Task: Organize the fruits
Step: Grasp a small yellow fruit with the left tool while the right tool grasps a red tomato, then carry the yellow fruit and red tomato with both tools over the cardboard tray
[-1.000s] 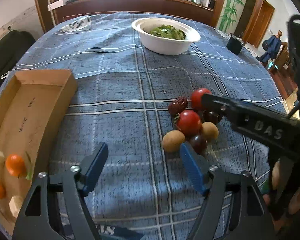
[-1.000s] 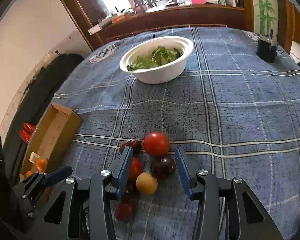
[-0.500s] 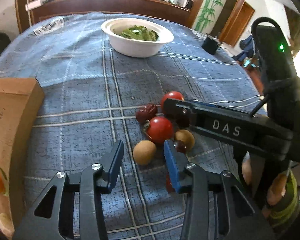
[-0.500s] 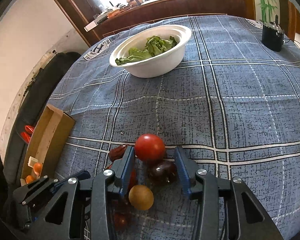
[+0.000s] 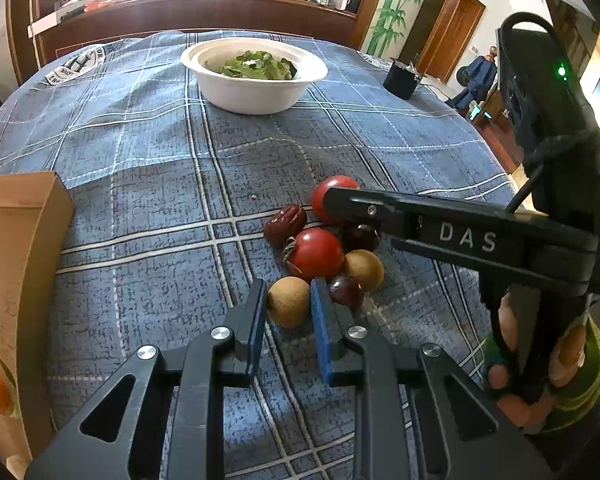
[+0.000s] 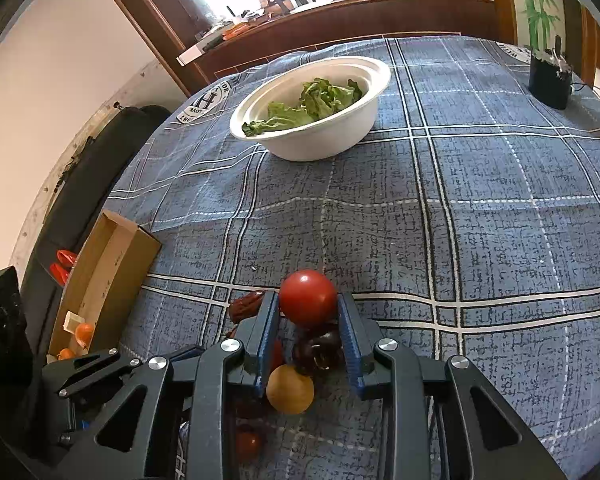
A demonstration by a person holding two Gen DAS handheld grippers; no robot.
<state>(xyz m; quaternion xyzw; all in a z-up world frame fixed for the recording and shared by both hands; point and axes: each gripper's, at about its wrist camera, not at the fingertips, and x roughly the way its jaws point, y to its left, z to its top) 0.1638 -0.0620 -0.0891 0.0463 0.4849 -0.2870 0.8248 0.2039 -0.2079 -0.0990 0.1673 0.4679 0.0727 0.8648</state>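
Fruits [image 5: 324, 248] now clamped, both grippers narrower than before.

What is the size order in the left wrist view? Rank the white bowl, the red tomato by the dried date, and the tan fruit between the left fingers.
1. White bowl, though farthest.
2. Red tomato.
3. Tan fruit, somewhat smaller though nearer.

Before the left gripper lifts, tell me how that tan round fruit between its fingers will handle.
The tan round fruit looks spherical, so it would probably roll if released. Its skin looks matte, so it may not slip much between the left gripper's flat blue pads. It touches a dark grape, which may get nudged.
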